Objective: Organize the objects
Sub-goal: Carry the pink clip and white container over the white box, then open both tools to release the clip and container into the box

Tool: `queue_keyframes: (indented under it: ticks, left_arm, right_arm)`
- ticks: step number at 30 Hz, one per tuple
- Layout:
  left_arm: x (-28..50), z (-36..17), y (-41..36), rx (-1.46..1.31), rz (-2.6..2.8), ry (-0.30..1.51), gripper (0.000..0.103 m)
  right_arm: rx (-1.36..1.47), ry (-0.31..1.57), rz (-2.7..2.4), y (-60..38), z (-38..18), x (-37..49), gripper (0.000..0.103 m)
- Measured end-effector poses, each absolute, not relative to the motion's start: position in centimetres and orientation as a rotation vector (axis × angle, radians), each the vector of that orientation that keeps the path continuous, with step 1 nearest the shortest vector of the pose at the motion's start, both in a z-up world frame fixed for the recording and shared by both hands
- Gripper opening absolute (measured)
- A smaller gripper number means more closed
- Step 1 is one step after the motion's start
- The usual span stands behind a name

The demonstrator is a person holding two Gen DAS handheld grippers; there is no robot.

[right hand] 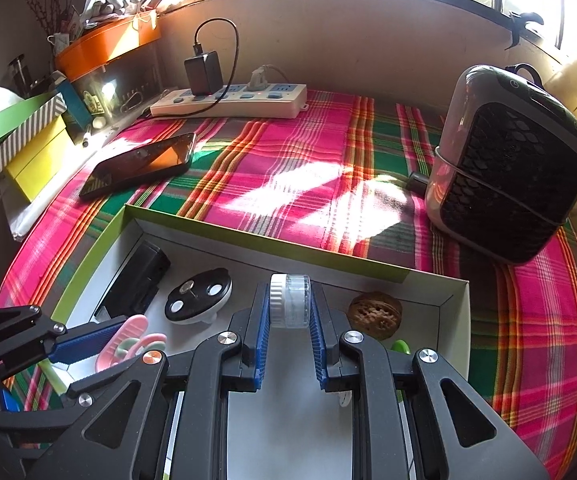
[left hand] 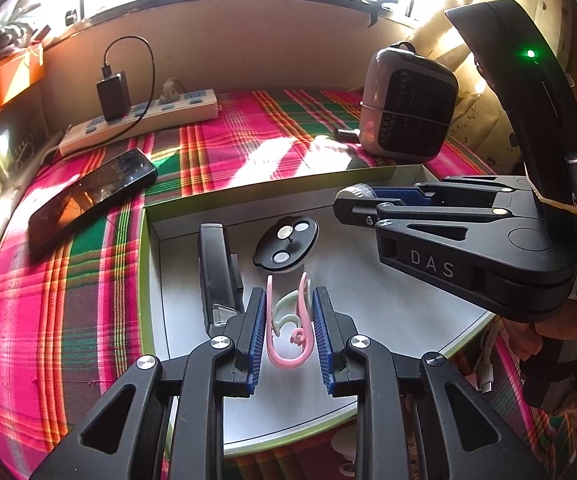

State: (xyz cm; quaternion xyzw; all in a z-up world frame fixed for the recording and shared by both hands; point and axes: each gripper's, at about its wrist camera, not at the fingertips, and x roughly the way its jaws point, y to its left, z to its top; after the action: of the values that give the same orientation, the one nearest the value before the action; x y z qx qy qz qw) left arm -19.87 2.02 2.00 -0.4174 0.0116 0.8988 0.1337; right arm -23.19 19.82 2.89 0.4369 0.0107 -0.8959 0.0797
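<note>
Over the shallow white box (left hand: pixel 156 280) with its green outer wall, both tongs hung low, each pinching something. The left tongs (left hand: pixel 288 332) were clamped on a pink clip (left hand: pixel 284 356) — a looped plastic piece with a pale green curl tangled inside it — held just above the box floor. The right tongs (right hand: pixel 290 332) gripped a small clear jar (right hand: pixel 294 300) with a white ribbed lid, lying sideways between the blue pads.

Inside the box lay a black round disc (right hand: pixel 198 294) with three pale spots, a black rectangular block (right hand: pixel 138 278) near the left wall, and a brown walnut (right hand: pixel 375 314) toward the right corner, just beside the jar.

The box sat on a plaid cloth (right hand: pixel 288 160) of pink, green and orange covering the tabletop. Farther back rested a dark phone (right hand: pixel 140 164), a white power strip (right hand: pixel 232 100) with a black charger (right hand: pixel 203 72) plugged in, and — at the right — a grey and black fan heater (right hand: pixel 508 164).
</note>
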Motion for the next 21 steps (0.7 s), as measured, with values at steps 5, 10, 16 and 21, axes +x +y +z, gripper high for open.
queue_keyframes:
  ticks: [5,10,16,21]
  left_arm:
    - [-20.16,1.68,1.95,-1.217,2.615,0.043,0.021]
    - [-20.34,1.52,1.83,-1.227,2.616,0.037,0.021]
    - [-20.54,1.02,1.84,-1.252,2.601,0.027,0.021]
    - [-20.54,0.96,1.85,-1.250,2.600,0.025,0.021]
  right_arm:
    - [1.320,0.039,-2.677,19.68,2.55,-23.49,0.020]
    - [1.331,0.049,-2.677,19.54,2.32,-23.73,0.020]
    - [1.336,0.068,-2.674,19.35,2.21,-23.92,0.020]
    - [1.345,0.079,-2.672,19.31,2.06,-24.10,0.020]
